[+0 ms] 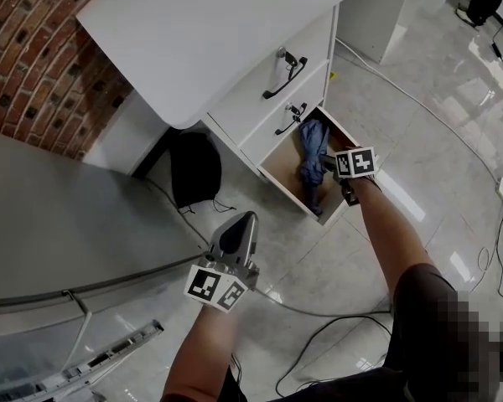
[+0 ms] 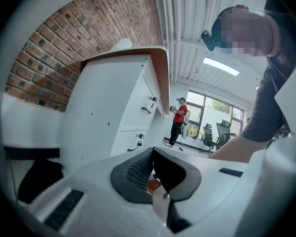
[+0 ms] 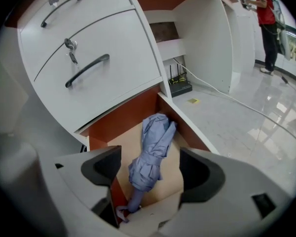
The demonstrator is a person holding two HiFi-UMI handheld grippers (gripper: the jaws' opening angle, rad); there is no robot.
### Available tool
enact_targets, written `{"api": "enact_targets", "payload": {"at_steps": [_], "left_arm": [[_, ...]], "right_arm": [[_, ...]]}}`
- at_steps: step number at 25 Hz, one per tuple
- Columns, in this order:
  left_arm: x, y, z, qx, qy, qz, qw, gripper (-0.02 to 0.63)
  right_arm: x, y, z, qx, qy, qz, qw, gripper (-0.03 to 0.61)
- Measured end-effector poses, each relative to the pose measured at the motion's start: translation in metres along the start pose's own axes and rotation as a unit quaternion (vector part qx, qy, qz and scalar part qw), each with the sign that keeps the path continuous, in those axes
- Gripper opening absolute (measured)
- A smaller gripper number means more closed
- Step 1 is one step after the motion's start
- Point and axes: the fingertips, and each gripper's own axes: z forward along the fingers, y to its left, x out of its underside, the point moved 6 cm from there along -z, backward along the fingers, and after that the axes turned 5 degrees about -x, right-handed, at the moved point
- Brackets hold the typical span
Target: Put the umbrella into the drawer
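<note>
Beside the open drawer (image 1: pixel 283 167), black bag (image 1: pixel 194 167).

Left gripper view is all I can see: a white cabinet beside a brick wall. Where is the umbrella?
Observer: The blue umbrella lies folded inside the open bottom drawer, with its handle toward the drawer front.
Operator: Is the other claw holding it?
Observer: No. The right claw hovers over the drawer with its jaws wide apart and nothing clamped.
Operator: And where is my claw compared with that drawer?
Observer: In the head view, the left claw is off to the side of the drawer, over the floor.
</note>
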Motion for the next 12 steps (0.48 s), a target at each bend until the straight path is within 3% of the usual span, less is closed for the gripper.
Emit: {"api": "enact_targets", "payload": {"at_steps": [7,12], "left_arm": [[-0.047,-0.029,-0.017,-0.001,0.008,-0.013,0.9999,0.005],[-0.116,-0.052,-0.033,-0.010,0.004,-0.017,0.9998,0.005]], "right_arm": [[-0.017,0.037,-0.077,-0.003,-0.007,0.028,1.000,0.359],[-0.048,0.077,-0.154,-0.011,-0.014,0.024,1.000,0.350]]}}
